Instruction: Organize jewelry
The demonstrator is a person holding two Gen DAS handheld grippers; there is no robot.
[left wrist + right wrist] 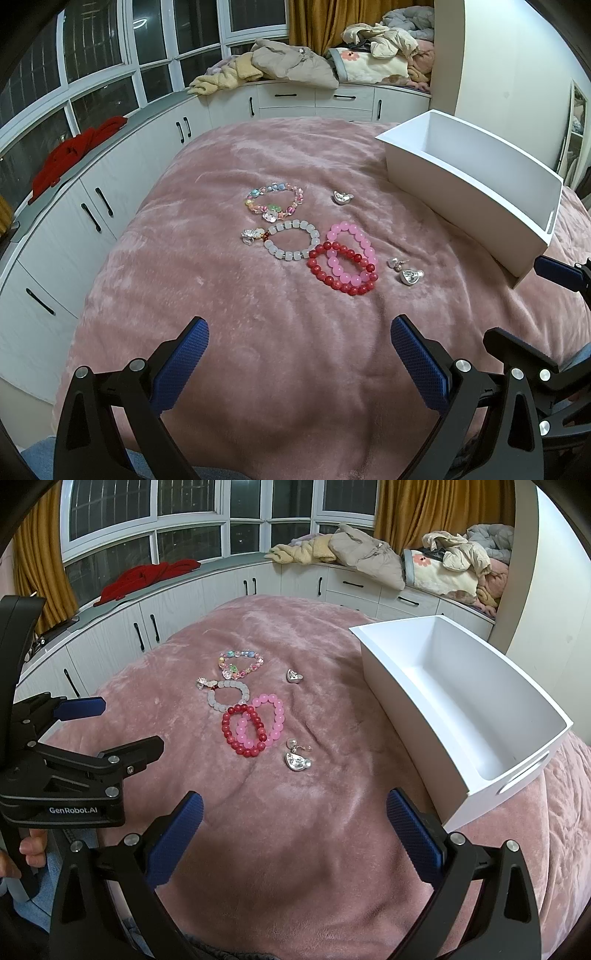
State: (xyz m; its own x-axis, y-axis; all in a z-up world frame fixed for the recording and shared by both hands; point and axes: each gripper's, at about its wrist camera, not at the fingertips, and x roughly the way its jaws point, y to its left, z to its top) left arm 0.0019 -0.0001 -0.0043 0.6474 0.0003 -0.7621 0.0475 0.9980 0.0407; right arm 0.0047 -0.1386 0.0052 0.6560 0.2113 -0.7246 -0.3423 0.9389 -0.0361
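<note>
On the pink blanket (258,317) lie a multicolour bead bracelet (274,201), a white bead bracelet (291,240) with a silver charm (251,234), a pink bracelet (351,254) overlapping a red one (341,273), a silver earring (341,196) and a second earring pair (406,271). The same pieces show in the right wrist view: red bracelet (243,731), pink bracelet (264,720), near earrings (297,758). An empty white box (469,184) (465,705) stands at the right. My left gripper (299,363) and right gripper (295,840) are both open and empty, near the blanket's front.
Curved white cabinets (92,206) run under the windows behind the bed, with piled clothes (295,62) and a red garment (77,151) on top. The left gripper's body (66,775) shows at the left of the right wrist view.
</note>
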